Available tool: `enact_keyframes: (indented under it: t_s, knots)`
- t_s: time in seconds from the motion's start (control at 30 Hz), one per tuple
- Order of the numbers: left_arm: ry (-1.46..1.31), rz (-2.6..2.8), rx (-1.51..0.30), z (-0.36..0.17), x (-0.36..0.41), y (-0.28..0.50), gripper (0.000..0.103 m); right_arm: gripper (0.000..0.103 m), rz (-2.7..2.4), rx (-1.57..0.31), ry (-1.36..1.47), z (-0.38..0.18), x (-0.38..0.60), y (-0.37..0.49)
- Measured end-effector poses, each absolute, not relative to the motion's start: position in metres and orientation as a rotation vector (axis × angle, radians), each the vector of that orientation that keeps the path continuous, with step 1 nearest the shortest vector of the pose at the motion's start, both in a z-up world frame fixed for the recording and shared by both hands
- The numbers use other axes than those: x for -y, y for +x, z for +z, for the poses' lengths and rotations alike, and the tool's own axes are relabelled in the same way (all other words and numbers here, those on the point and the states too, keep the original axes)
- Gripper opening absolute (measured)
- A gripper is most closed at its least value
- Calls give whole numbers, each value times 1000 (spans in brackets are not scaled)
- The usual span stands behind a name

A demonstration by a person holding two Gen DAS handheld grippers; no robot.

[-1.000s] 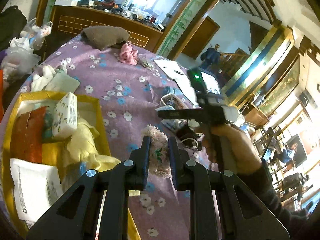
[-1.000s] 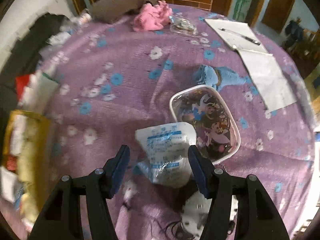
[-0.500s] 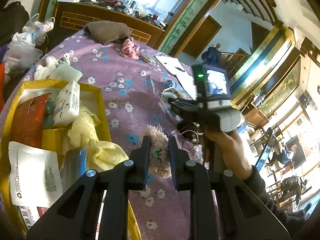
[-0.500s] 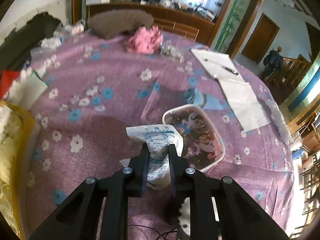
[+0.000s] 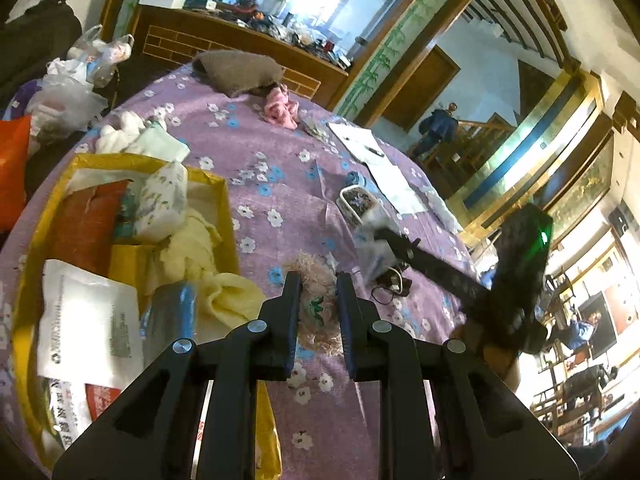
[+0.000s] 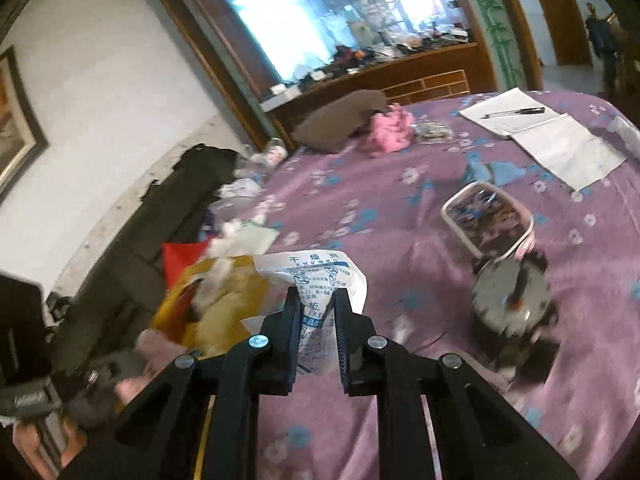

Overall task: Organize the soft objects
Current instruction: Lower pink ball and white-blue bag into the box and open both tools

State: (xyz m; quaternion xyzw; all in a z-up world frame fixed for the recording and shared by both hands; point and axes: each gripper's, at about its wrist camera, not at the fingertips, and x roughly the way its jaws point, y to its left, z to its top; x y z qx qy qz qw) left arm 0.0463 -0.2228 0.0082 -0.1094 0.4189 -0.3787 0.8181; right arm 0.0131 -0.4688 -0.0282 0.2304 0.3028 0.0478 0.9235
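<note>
While the left wrist view alone shows the yellow box [image 5: 224, 216] stuffed with soft packets, the right wrist view shows the printed plastic pouch [image 6: 320, 276] close up. It hangs between the right gripper [image 6: 317, 300] fingers and fans out ahead of them. That gripper's jaws, nearly closed, pinch it. The left gripper [image 5: 318, 294] is nearly closed on a fuzzy beige plush [image 5: 316, 276].

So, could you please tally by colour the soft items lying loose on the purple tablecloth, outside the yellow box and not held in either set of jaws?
Brown cushion: 1
Pink cloth: 1
Blue cloth: 1
White fluffy piece: 1
Pale green cloth: 1
Total: 5
</note>
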Motion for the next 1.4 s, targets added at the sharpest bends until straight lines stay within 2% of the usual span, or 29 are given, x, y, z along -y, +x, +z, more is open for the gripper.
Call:
enact_keyframes:
  t_s: [0.2,0.47,0.83,0.97,1.07,1.17,1.2,1.23,1.27,1.3,1.37,1.4]
  knots:
    - [-268,-759,-853,21,189,46,17,14,207,-618,488,-23,443,0]
    - [-307,-638,-825,24,136,73,17,14,315,-647,455,-21,398,23]
    - [-269,-640,-908,-16,143,102,18,15,362,-715,414,-34,356,74]
    - [-269,-637,-938,-31,146,108,18,18,350,-732,414,-43,349,81]
    - [-282,-631,-938,-35,142,108,24,18,349,-732,403,-47,345,81]
    - [-341,-623,-947,-36,131,110,49,19,348,-740,414,-49,347,81]
    - [-362,-619,-942,-35,127,109,60,20,346,-743,418,-49,347,82]
    - [-388,-622,-926,-34,122,107,66,20,353,-744,423,-49,347,81]
    - [-410,-628,-910,-31,117,104,67,28,372,-742,424,-49,346,81]
    - [-423,-630,-901,-29,115,102,67,41,387,-735,427,-48,345,80]
    - [-465,-639,-870,-23,109,97,70,55,409,-704,438,-43,343,75]
    - [-479,-641,-855,-19,108,94,74,56,410,-690,440,-40,343,73]
